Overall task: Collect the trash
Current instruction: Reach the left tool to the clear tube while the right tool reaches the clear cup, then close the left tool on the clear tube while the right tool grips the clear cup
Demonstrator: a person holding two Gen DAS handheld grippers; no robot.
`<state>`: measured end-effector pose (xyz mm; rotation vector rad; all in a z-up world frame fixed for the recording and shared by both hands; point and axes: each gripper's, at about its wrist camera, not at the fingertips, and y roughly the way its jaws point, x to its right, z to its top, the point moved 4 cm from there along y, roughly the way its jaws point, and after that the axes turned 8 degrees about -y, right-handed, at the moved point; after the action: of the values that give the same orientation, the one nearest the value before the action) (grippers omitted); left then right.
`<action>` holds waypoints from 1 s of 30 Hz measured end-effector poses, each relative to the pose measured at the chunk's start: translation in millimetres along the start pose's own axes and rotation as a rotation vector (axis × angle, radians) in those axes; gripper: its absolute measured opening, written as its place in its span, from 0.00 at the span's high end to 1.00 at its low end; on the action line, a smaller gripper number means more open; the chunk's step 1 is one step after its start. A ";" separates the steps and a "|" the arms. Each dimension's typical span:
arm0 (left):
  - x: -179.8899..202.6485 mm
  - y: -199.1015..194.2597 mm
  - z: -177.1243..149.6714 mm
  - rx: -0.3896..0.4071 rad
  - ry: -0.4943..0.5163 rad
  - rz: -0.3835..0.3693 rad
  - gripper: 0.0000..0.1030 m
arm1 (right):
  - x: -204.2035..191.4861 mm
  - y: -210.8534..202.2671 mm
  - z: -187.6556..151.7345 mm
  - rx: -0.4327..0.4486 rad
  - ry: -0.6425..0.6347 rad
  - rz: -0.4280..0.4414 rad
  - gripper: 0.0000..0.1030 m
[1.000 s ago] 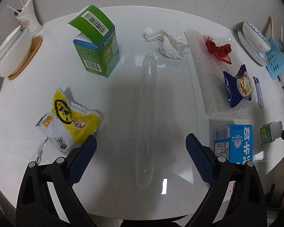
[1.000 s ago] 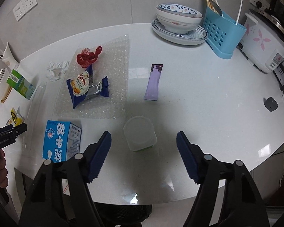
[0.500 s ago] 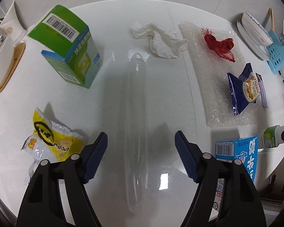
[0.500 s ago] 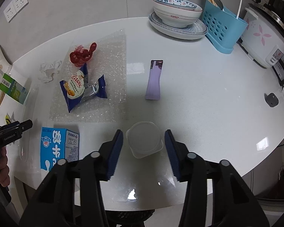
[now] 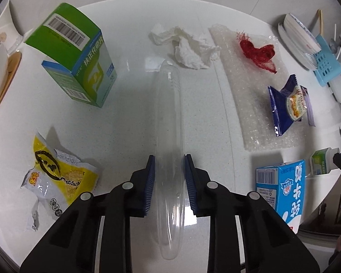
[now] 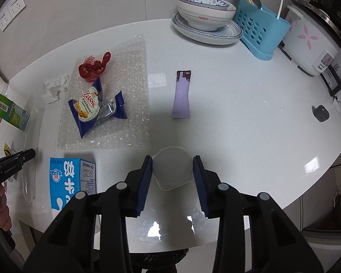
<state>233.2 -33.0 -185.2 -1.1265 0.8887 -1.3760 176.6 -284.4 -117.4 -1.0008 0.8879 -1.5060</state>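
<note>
A: What were the claws on?

B: The left claw point(image 5: 168, 177) was closing on a long clear plastic tube point(image 5: 169, 136) lying flat on the white desk point(image 5: 129, 118), blue pads touching its sides near one end. It looked light, slick, easily crushed.

A: And the other?

B: The right claw point(image 6: 172, 177) was closing around a small translucent lidded bottle point(image 6: 172, 170), beside a blue milk carton point(image 6: 68, 179). It probably was light and stiff.
</note>
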 end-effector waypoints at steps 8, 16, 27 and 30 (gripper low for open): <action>3.1 -29.5 -16.3 0.040 0.007 -0.025 0.76 | 1.0 -20.2 -2.2 0.050 0.008 -0.009 0.66; 8.0 -62.4 -48.6 0.074 -0.025 -0.012 0.76 | 4.0 -42.8 -11.7 0.110 -0.035 0.042 0.66; 7.1 -103.2 -101.2 0.114 -0.105 -0.010 0.76 | -0.1 -77.0 -33.7 0.177 -0.089 0.109 0.66; 6.1 -113.8 -112.6 0.126 -0.121 -0.008 0.76 | -0.1 -85.6 -39.7 0.192 -0.102 0.119 0.66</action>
<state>93.9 -34.3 -106.0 -1.1057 0.7018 -1.3367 108.7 -270.4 -53.4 -0.8615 0.7040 -1.3976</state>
